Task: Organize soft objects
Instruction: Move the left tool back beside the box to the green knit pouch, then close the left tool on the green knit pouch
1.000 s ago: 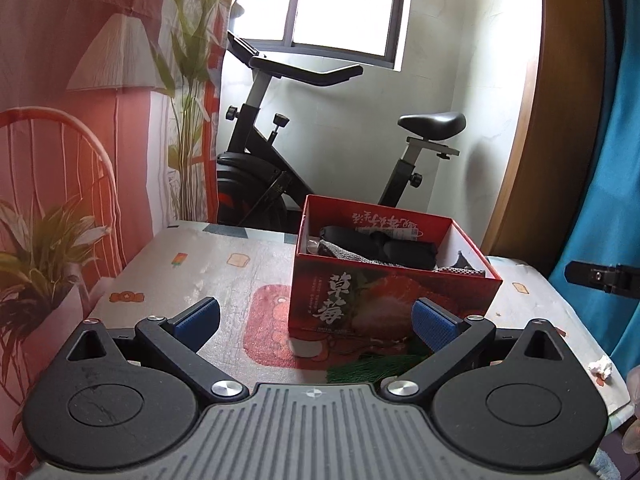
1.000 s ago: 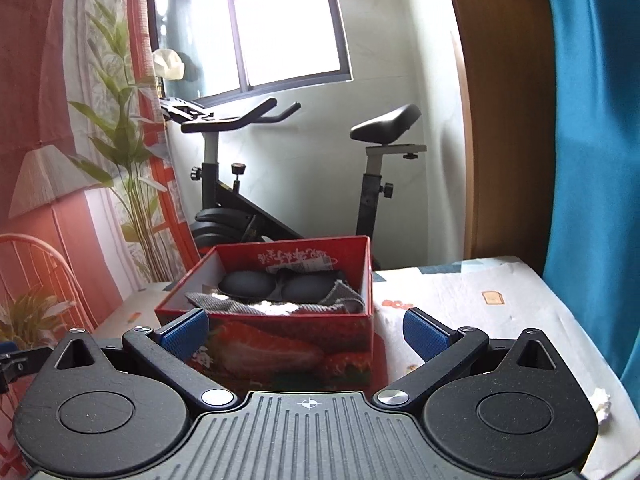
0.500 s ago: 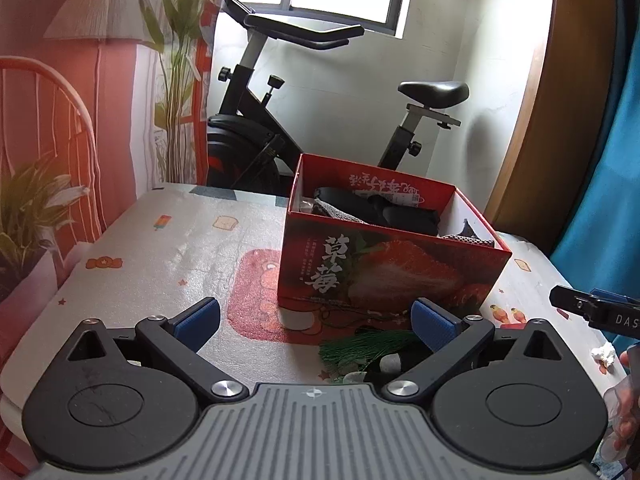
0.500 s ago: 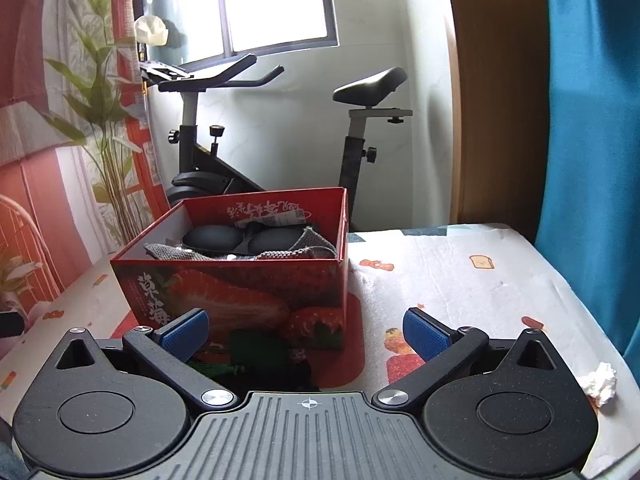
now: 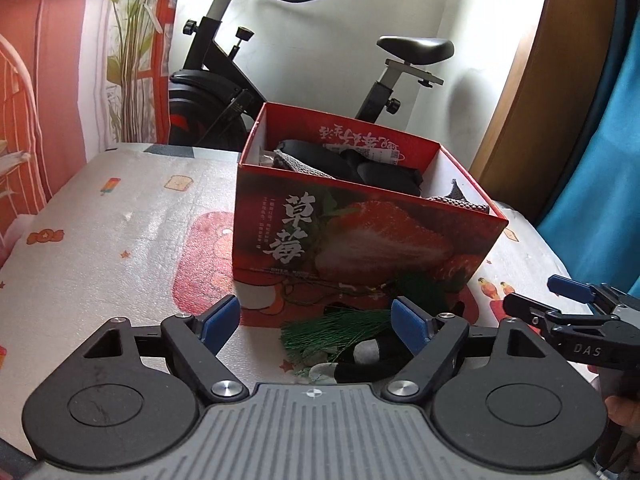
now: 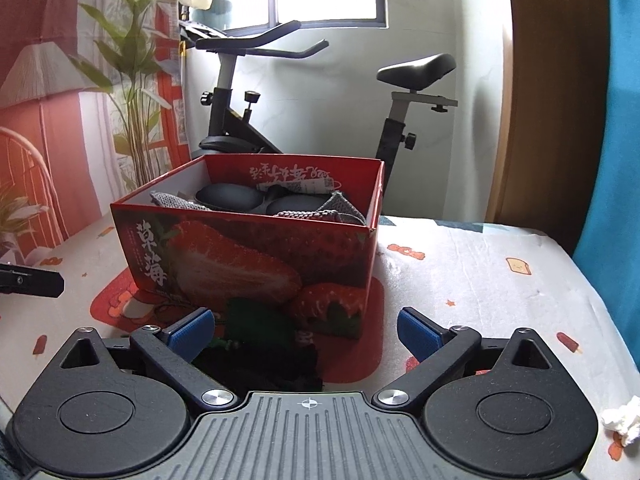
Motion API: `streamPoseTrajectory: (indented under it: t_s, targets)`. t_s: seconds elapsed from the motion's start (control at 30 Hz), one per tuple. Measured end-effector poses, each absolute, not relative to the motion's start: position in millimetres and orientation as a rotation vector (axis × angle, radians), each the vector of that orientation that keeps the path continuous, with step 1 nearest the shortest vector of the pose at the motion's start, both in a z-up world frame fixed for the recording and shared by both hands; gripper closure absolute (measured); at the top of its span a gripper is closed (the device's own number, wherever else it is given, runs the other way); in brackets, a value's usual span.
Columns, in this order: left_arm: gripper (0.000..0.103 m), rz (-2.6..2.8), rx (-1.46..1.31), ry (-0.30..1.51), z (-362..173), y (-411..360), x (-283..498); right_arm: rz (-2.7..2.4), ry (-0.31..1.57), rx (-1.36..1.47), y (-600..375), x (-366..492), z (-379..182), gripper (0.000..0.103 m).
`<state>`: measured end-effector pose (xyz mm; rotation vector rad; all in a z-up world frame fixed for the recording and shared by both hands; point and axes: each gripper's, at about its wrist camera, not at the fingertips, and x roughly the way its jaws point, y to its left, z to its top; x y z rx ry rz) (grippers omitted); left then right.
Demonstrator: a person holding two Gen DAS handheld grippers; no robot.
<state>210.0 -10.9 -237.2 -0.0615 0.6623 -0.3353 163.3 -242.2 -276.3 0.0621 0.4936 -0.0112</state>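
Note:
A red strawberry-print box (image 5: 360, 236) (image 6: 248, 256) stands on the table and holds black and grey soft items (image 5: 348, 164) (image 6: 280, 204). In front of it lies a pile of soft things: a green tasselled piece (image 5: 332, 332) (image 6: 256, 320) and a black sock with a white band (image 5: 368, 356). My left gripper (image 5: 316, 320) is open just above the pile. My right gripper (image 6: 308, 328) is open beside it, with the pile near its left finger. The right gripper also shows at the right edge of the left wrist view (image 5: 576, 312).
The table carries a pale printed cloth (image 5: 120, 240) (image 6: 480, 264). A crumpled white tissue (image 6: 622, 420) lies at its right edge. An exercise bike (image 5: 256, 92) stands behind the table by the window, and a blue curtain (image 6: 616, 120) hangs at the right.
Both grippers have tilted down and moved closer to the table. The green and black pile in front of the box has come into view between their fingers. Both stay open.

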Motion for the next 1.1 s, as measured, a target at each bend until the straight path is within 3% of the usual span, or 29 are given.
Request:
streamPoseTrajectory:
  t_s: [0.13, 0.3, 1.1]
  targets:
    - [0.023, -0.365, -0.075, 0.688, -244.3, -18.6, 217.8, 0.037, 0.522, 0.036, -239.4, 177.2, -288.7, 0.027]
    - [0.036, -0.403, -0.073, 0.698, -251.4, -30.6, 231.6, 0.095, 0.543, 0.027, -236.3, 193.1, -299.7, 0.043]
    - [0.048, -0.59, -0.086, 0.89, -308.7, -128.7, 326.5, 0.264, 0.616, 0.084, -239.7, 249.1, -344.7, 0.046]
